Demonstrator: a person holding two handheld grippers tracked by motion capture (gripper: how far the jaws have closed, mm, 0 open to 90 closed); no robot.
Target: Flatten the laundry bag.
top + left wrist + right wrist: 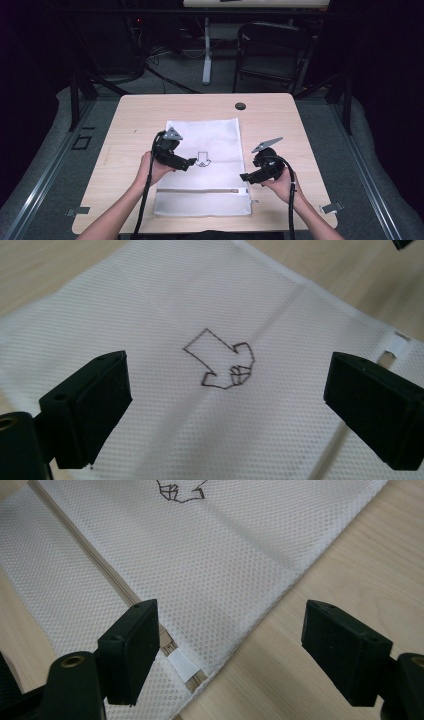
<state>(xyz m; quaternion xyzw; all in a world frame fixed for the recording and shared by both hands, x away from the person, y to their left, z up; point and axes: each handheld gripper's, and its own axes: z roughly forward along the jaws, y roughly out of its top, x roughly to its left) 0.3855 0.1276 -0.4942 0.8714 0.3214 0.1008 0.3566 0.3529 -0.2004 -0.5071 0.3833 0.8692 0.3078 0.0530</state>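
On the wooden desk, a white mesh bag lay flat at the centre. My left gripper hovered over its drawn arrow, fingers open and empty; my right gripper stood open above the zipper end.

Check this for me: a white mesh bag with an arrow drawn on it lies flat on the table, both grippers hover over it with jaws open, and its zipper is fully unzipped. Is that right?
Not quite. The zipper on the white mesh bag is closed along its length, as the right gripper view shows. The rest stands: the arrow is drawn on the bag, which lies flat on the table, and the left gripper and right gripper hover with jaws open.
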